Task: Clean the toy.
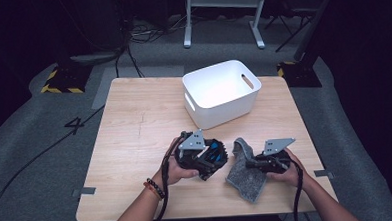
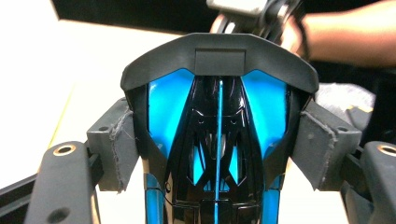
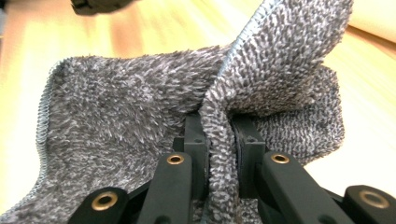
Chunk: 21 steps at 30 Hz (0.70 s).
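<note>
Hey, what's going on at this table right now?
A person works with a gripper in each hand. The left gripper is clamped on a black and blue plastic object. The right gripper pinches a fold of a grey towel, which partly lies on the wooden table. A white bin stands behind.

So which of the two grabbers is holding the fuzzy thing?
The right gripper. Its fingers pinch a fold of the fluffy grey cloth, while the left gripper clamps a shiny black and blue plastic object instead.

Black-and-blue toy car between padded tongs
</note>
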Each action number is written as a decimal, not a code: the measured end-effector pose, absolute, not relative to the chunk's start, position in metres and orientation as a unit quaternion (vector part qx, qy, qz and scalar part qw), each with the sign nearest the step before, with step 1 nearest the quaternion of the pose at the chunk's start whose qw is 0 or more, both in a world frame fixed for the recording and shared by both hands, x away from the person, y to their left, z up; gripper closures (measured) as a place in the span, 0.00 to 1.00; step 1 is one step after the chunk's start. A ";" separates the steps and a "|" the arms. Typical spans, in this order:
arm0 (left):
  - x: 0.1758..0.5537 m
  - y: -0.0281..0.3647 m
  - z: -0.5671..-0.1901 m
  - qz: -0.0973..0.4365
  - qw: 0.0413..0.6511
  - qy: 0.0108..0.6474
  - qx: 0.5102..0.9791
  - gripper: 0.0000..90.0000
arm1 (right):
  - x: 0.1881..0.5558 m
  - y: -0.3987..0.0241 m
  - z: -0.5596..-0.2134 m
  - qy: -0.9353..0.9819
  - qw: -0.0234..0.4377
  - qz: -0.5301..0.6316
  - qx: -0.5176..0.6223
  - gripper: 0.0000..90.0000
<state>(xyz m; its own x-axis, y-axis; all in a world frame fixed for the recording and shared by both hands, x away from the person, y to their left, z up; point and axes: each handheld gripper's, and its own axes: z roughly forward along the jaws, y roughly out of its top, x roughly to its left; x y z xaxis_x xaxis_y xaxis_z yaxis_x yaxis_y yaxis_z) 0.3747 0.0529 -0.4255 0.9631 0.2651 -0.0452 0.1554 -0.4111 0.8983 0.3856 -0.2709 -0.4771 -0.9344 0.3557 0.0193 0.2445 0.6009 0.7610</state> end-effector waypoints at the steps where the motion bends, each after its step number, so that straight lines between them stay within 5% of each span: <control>1: 0.377 0.055 -0.428 0.053 0.522 0.131 0.841 0.28 | 0.388 -0.275 -0.478 0.892 0.071 0.411 0.173 0.88; 21: 0.401 0.053 -0.447 0.072 0.399 0.231 0.884 0.28 | 0.401 -0.297 -0.482 0.900 0.087 0.373 0.205 0.84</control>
